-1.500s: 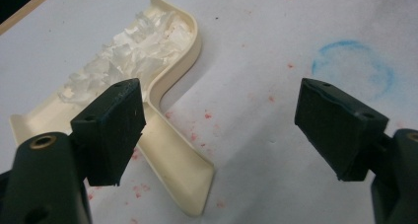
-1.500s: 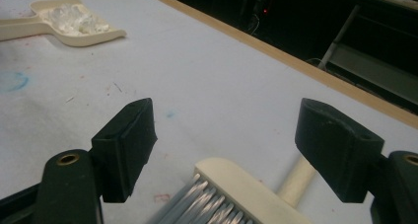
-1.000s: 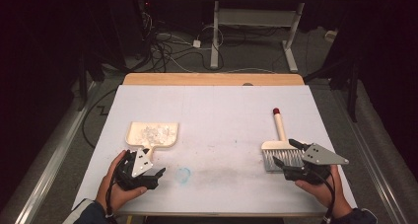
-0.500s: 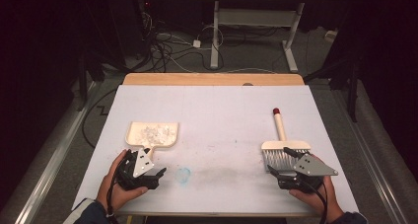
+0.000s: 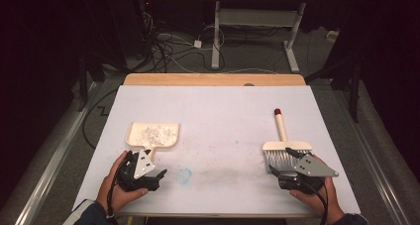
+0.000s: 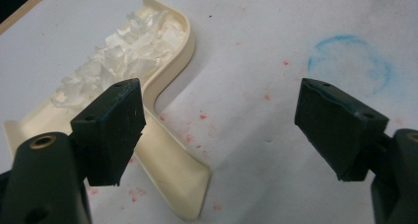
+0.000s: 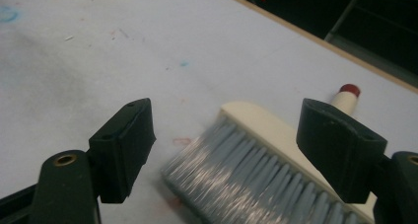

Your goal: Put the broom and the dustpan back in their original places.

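The left gripper [image 5: 157, 174] rested at the near left of the white table [image 5: 218, 111], jaws spread wide and grasping nothing. The cream dustpan [image 5: 152, 136] lay just beyond it. In the left gripper view, the dustpan handle [image 6: 172, 174] ran beside the left-hand jaw rather than between the jaws, its long axis pointing back toward the gripper. The tray held a pile of clear, flaky fragments [image 6: 123, 51].

The right gripper [image 5: 280, 174] sat at the near right, jaws likewise released and empty. The hand brush [image 5: 283, 143] lay directly ahead, grey bristles [image 7: 246, 169] facing the jaws. Its cream handle, tipped with a red cap [image 7: 349, 89], extended away toward the far edge. The right gripper was the nearer to the brush, the left to the dustpan. A faint blue ring [image 5: 184, 175] marked the table between them.
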The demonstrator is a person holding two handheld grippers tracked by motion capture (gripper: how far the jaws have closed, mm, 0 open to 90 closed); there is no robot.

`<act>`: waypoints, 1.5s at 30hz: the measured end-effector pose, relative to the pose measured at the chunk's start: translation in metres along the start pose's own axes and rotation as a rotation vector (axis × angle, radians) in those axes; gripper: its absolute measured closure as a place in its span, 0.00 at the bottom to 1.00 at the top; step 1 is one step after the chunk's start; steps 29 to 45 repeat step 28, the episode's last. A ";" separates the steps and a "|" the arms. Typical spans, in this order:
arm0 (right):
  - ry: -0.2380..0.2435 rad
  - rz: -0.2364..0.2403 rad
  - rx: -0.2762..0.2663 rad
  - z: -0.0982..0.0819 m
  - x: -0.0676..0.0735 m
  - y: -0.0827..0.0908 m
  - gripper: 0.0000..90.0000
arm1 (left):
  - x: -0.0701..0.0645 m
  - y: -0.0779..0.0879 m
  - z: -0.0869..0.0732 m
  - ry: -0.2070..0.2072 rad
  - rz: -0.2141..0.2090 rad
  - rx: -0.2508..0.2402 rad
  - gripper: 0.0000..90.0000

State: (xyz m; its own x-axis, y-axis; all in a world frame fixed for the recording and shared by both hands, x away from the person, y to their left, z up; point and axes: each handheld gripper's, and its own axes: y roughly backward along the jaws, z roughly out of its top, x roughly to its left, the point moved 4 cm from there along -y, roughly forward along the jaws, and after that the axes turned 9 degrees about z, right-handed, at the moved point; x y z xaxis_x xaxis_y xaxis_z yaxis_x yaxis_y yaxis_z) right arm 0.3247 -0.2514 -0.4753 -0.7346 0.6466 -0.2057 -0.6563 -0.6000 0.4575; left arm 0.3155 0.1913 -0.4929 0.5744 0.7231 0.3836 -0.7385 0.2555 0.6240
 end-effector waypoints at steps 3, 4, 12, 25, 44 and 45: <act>-0.012 -0.018 -0.026 0.002 -0.003 0.004 0.26 | -0.001 -0.001 0.000 -0.003 -0.001 0.001 0.21; -0.014 -0.027 -0.034 0.003 -0.004 0.005 0.26 | -0.001 -0.001 0.000 -0.005 0.000 0.001 0.21; -0.013 -0.028 -0.036 0.004 -0.004 0.005 0.26 | 0.000 -0.001 0.000 -0.002 0.000 0.003 0.21; -0.019 -0.044 -0.045 0.005 -0.006 0.008 0.26 | -0.002 -0.004 0.002 -0.010 -0.003 0.011 0.21; -0.015 -0.048 -0.050 0.006 -0.007 0.010 0.26 | -0.002 -0.003 0.002 -0.015 -0.001 0.012 0.21; -0.015 -0.048 -0.050 0.006 -0.007 0.010 0.26 | -0.002 -0.003 0.002 -0.015 -0.001 0.012 0.21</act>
